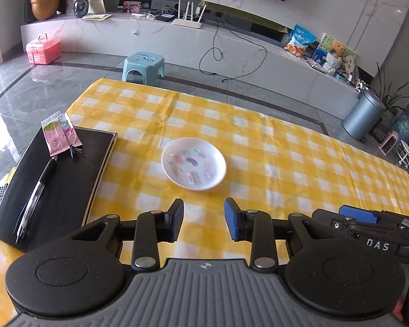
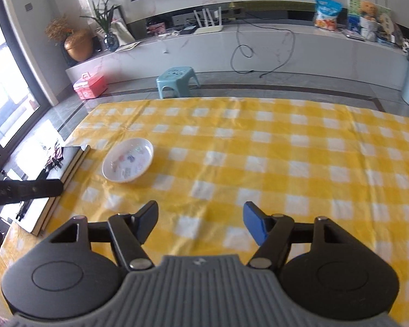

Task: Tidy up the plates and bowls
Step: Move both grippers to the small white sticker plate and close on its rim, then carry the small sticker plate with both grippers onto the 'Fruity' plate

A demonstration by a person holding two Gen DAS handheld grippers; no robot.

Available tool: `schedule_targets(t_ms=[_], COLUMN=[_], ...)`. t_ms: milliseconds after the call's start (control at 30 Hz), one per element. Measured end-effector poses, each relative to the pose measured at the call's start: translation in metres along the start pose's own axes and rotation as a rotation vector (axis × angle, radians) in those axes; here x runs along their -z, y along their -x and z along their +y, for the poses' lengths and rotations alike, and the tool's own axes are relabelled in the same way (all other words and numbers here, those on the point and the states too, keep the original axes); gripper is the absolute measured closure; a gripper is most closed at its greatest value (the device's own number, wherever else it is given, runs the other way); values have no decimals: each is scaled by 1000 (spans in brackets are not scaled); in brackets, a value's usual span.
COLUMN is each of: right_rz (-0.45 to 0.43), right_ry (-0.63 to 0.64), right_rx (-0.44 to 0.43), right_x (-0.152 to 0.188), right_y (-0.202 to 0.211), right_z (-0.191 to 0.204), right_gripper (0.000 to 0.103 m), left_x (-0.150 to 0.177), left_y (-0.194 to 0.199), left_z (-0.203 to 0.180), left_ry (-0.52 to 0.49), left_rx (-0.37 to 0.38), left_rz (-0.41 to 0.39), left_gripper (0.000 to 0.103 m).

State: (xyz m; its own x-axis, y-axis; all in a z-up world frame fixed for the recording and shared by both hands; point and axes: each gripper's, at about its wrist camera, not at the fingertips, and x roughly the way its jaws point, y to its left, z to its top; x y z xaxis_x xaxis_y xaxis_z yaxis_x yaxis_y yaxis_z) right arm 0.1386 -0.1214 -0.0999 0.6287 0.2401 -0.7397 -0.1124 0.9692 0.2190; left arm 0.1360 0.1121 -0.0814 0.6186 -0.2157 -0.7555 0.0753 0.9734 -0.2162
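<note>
both tools tilt downward. the left gripper (image 1: 204, 219) has its jaws apart with nothing between them; the right gripper (image 2: 201, 222) gapes wider, also empty, just beside it.

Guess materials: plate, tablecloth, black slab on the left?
Plate: glossy white with printed motifs, probably glazed ceramic or melamine; the sheen fits both. Tablecloth: thin yellow check with sharp fold creases and a slight shine, likely plastic or coated fabric. Black slab: matte dark top, pale layered edge, looks like a covered notebook or pad; uncertain.
</note>
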Motion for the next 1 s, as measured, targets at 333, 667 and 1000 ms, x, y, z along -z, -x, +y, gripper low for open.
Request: schedule_targets(t_ms=[333,667,1000], right_rz=[90,168,169], right_ry=[12,-72,-101], right_rx=[-115,-147,-164], right_x=[-49,-57,-56], right_y=[-96,-150,-153], right_z=[35,42,42], right_gripper=[58,72,99], left_x=[-18,-18,-19], left_y=[-66,-99,-96], left_z=[42,49,40], left_ry=[130,185,162], left_rx=[-30,-38,-50], left_rz=[-6,11,11], left_gripper=[75,84,98])
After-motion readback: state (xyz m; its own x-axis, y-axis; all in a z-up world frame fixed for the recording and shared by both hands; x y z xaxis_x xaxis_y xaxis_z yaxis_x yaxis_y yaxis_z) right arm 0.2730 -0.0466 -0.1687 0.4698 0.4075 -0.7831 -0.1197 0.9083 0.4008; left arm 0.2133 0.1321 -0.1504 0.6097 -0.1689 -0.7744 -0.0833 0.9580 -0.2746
